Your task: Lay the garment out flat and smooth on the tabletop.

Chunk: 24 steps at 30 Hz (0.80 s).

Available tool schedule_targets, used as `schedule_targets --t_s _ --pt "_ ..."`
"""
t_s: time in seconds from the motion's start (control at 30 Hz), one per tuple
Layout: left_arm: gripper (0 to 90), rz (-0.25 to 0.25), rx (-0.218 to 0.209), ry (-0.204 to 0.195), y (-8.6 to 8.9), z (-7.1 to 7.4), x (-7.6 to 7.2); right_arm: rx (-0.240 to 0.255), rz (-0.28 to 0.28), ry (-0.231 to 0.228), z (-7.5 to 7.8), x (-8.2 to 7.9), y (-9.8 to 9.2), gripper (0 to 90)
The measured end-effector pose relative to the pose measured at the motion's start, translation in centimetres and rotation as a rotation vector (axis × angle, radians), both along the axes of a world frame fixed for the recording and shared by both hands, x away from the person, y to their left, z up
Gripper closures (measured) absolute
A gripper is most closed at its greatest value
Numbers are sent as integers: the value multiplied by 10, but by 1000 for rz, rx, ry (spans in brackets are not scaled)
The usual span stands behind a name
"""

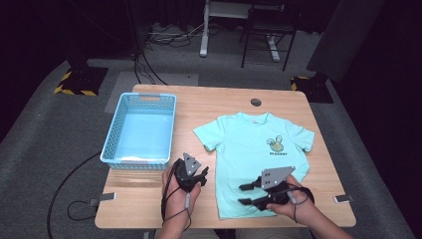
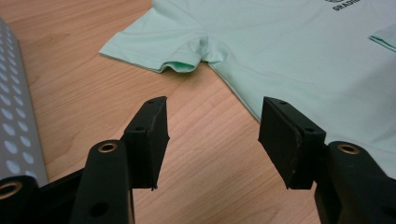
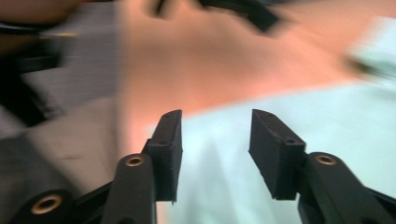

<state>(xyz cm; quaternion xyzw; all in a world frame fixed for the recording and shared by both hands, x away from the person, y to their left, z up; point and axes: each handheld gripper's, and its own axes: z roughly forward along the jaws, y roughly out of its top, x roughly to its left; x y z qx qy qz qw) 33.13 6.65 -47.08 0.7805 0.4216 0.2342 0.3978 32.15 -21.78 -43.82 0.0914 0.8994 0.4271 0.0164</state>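
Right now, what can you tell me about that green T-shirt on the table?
The T-shirt is pale mint green, soft knit fabric by its look, with short sleeves and a small cartoon print with dark lettering on the chest. It lies spread flat, front up, collar toward the far edge of the wooden table, right of the blue basket. The right hand-held gripper hangs open over its hem; whether it touches the cloth I cannot tell.

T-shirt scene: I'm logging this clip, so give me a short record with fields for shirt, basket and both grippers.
shirt: mint green T-shirt spread flat on the wooden table, print facing up
basket: light blue basket, to the shirt's left
left gripper: left gripper open, over bare wood beside the shirt
right gripper: right gripper open, over the shirt's lower part, holding nothing
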Motion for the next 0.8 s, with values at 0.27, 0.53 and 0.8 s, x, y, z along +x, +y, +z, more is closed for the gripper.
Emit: schedule_targets --t_s 0.27,0.53,0.8 --pt "418 -78 18 27 -24 -8 4 -38 -310 -24 -19 52 -46 476" --pt "408 -177 59 84 -47 -21 6 -59 -472 -4 -33 88 -74 437" --pt "359 -235 101 176 -45 -18 -2 -73 -514 11 -42 100 -85 437"
